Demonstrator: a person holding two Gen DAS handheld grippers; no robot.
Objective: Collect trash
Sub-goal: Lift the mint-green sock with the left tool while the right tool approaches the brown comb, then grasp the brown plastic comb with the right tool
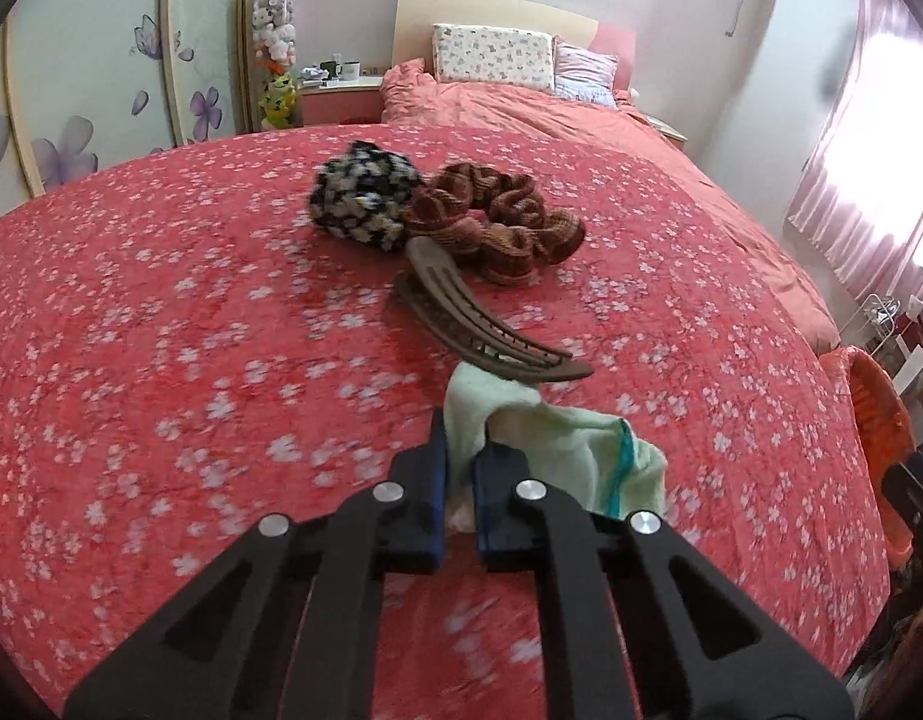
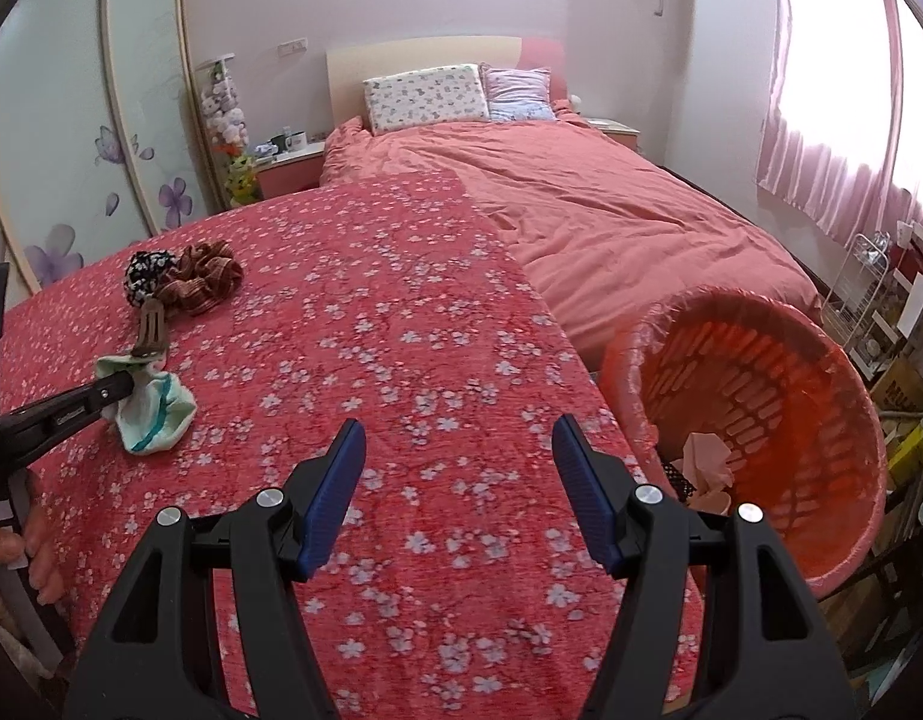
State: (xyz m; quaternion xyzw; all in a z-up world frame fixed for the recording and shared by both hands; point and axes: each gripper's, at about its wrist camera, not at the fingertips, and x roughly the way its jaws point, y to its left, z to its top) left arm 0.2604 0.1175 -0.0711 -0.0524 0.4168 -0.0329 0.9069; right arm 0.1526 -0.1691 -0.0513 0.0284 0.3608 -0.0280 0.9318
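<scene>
Flower-printed red bedspread (image 1: 161, 330) was seen; soft green cloth (image 1: 557, 438) was clamped by left claw (image 1: 458, 456); right claw (image 2: 458, 438) was spread apart.

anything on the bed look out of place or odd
Yes. A crumpled pale green cloth with teal trim, pinched by the left gripper, lies on the red floral bedspread. A brown plastic hair claw and two scrunchies lie loose beside it.

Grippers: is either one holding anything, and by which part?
The left gripper pinches the green cloth at its bunched near edge. The right gripper is open and holds nothing.
</scene>
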